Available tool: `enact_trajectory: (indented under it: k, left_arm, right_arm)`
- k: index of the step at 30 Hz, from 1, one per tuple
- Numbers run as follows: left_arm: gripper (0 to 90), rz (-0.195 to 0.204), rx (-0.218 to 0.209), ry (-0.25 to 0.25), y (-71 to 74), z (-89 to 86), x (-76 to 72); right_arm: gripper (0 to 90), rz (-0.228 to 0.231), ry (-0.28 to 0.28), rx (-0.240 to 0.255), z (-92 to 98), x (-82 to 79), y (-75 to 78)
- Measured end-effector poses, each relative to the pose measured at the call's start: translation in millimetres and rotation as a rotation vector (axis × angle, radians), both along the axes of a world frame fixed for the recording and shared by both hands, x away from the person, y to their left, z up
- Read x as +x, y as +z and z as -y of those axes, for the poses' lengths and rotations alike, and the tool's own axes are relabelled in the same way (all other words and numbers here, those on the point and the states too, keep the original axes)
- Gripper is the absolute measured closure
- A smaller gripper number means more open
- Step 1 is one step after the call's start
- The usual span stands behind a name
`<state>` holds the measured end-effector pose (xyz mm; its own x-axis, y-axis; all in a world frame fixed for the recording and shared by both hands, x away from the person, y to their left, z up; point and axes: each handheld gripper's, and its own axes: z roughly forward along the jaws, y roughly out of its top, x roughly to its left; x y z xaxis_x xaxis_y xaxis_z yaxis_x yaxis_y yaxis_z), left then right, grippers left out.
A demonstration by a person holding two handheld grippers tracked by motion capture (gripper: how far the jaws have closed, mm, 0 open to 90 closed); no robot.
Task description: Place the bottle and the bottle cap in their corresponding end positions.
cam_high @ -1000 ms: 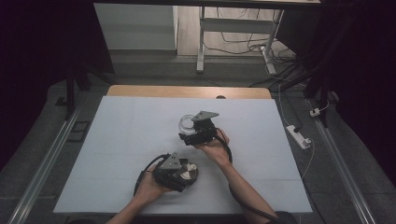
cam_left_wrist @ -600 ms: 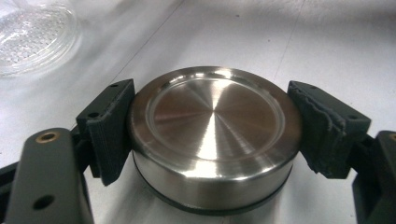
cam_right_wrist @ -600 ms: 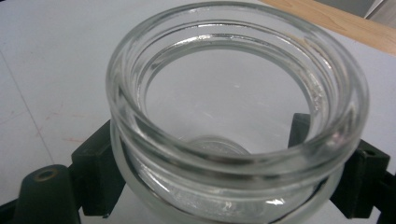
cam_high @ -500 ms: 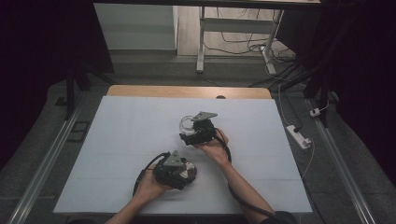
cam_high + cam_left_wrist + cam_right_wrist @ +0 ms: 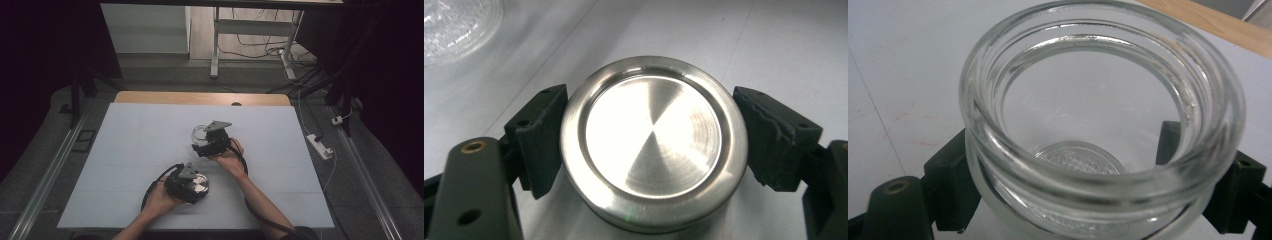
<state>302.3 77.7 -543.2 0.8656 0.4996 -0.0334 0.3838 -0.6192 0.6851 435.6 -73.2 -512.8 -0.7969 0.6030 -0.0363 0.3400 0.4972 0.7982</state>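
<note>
Looking along the left gripper [image 5: 651, 150], we've got its two black jaws clamped on a round stainless steel lid [image 5: 651, 145], one pad pressed to each side of the rim. The lid sits flat, brushed top facing up, with a raised lip around a shallow recessed centre. In the high view the left gripper [image 5: 192, 186] is near the front edge of the surface, held in the left hand [image 5: 159, 199], and the steel lid [image 5: 196, 183] shows as a shiny disc at its tip.

Over on the other side, the right gripper [image 5: 1088, 165] is closed around a clear glass jar [image 5: 1098, 115], jaws hugging the body just under the thick threaded neck. The jar stands upright with its mouth open, and we can see a patterned glass bottom through it. From above, the right gripper [image 5: 212, 141] is around the middle of the surface, with the right hand [image 5: 229, 156] behind it and the glass jar [image 5: 200, 134] on its far side.

So the lid and the jar are well apart, lid closer to the person, jar farther out. In the left gripper view the jar's edge [image 5: 454, 25] peeks in at the top left corner.

Everything rests on a pale blue-white surface [image 5: 125, 150] with a wooden strip [image 5: 200, 98] along the far edge. A white power strip [image 5: 320, 146] lies on the floor to the right.
</note>
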Motion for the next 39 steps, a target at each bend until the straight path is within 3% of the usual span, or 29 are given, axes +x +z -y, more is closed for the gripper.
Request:
enact_trajectory:
  k: [14, 19, 22, 30, 39]
  left_arm:
    - [17.1, 0.003, 0.005, 0.006, -0.1, -0.1, -0.1]
    - [12.9, -0.005, -0.003, -0.003, -0.1, -0.8, 0.6]
    - [9.2, -0.012, -0.009, -0.011, -0.1, -1.3, 1.0]
    - [3.5, -0.044, -0.082, -0.009, 2.6, -6.1, 2.9]
    - [0.5, -0.040, -0.128, 0.011, 11.6, -15.0, 2.1]
  right_arm:
    - [14.2, -0.016, -0.006, -0.009, -0.7, 0.4, 1.4]
    - [12.6, -0.038, -0.004, 0.007, 0.4, 1.7, 2.5]
    - [8.5, -0.076, 0.007, 0.046, 3.8, 3.8, 5.7]
    - [1.4, -0.069, 0.021, 0.055, 6.1, 1.7, 9.2]
    - [0.0, -0.037, 0.022, 0.058, 8.5, -3.7, 16.8]
